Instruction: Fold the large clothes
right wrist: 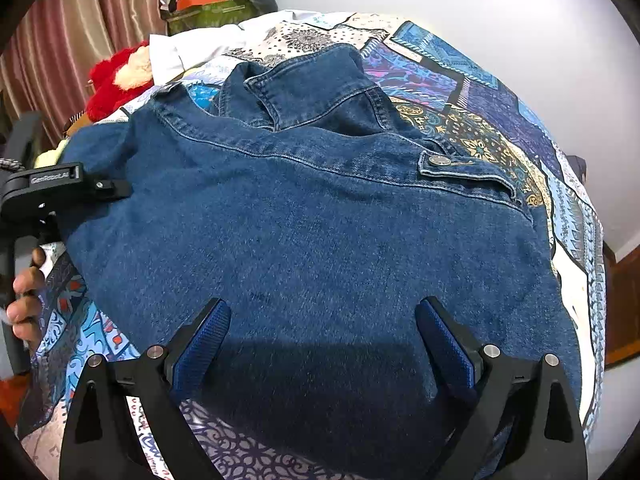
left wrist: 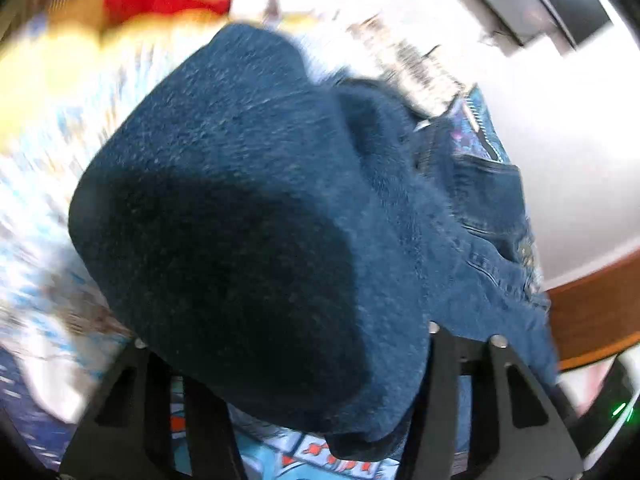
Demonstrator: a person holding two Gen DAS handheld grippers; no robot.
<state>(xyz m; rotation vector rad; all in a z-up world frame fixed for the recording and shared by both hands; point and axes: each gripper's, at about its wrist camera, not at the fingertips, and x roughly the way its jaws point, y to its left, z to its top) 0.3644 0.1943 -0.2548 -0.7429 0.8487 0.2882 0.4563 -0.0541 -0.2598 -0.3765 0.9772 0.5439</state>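
Note:
A blue denim jacket [right wrist: 304, 216] lies on the patterned bedspread [right wrist: 472, 92], collar toward the far side. My right gripper [right wrist: 322, 320] is open just above the jacket's near part, its blue pads [right wrist: 204, 344] apart on either side and holding nothing. My left gripper shows at the left in the right wrist view [right wrist: 116, 189], at the jacket's left edge. In the left wrist view a thick fold of the denim [left wrist: 248, 216] covers the fingers, and the fingertips are hidden under it.
A red and cream soft toy [right wrist: 120, 76] lies at the bed's far left. Boxes and clutter [right wrist: 208, 0] stand behind it by a pink curtain [right wrist: 76, 40]. A white wall [right wrist: 520, 20] runs along the far side. A wooden edge [left wrist: 592, 292] shows at right.

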